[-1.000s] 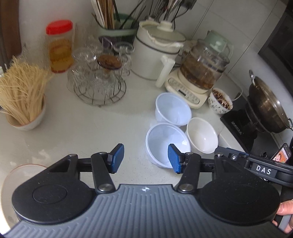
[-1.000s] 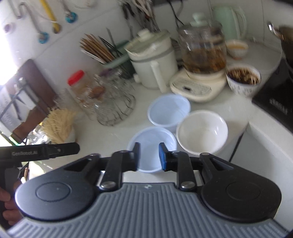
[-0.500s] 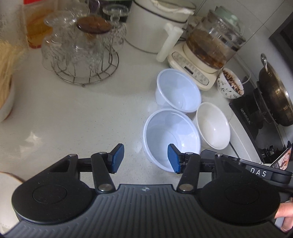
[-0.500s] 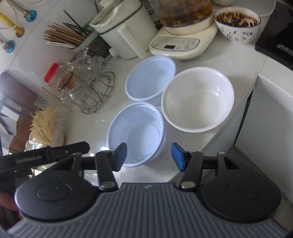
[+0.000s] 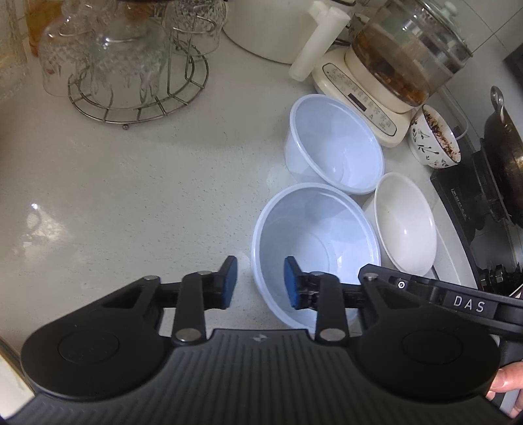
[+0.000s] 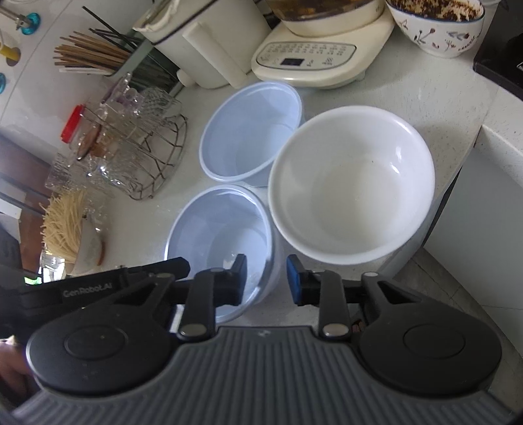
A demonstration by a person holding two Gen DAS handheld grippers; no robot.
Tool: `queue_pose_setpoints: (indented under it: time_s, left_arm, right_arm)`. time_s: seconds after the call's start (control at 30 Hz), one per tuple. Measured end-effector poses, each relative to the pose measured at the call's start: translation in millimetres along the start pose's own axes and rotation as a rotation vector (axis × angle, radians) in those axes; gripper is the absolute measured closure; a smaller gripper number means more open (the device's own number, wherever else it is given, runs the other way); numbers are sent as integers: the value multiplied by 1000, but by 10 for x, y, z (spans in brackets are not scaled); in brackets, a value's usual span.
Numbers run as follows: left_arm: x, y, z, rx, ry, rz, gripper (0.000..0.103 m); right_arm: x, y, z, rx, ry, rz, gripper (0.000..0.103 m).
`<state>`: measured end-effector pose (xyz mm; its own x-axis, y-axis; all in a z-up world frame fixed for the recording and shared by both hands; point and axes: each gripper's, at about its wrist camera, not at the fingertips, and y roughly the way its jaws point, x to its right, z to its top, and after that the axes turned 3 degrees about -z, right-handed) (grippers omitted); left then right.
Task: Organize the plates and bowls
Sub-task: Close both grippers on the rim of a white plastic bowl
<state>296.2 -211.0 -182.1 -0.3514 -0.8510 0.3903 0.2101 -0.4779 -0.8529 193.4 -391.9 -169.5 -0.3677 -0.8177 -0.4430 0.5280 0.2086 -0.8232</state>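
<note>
Home kitchen: countertop [image 5: 137, 183], electric kettle [image 5: 402, 55], chopsticks [image 6: 88, 55], stove [image 5: 474, 196].

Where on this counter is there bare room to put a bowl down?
The widest bare patch of countertop lies between the wire glass rack and the two translucent bowls. It is crowded on the stove side: the white bowl, patterned bowl and kettle base sit close together there.

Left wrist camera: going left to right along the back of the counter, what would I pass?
Wire rack of upturned glasses → white cooker → cream-based glass kettle → flower-patterned bowl → dark wok on the stove.
</note>
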Motion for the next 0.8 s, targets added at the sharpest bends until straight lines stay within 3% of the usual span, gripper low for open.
queue_pose_setpoints:
  time_s: [0.13, 0.47, 0.8]
  left_arm:
    - [49, 61, -44, 4, -9, 20, 91]
    - [37, -155, -125, 69, -69, 42, 92]
    - [-237, -591, -335, 155, -229, 125, 92]
  right_arm:
    - [18, 54, 45, -41, -30, 22, 85]
    - [-111, 44, 175, -103, -138, 52, 89]
    - [-600, 179, 330, -181, -345, 119, 89]
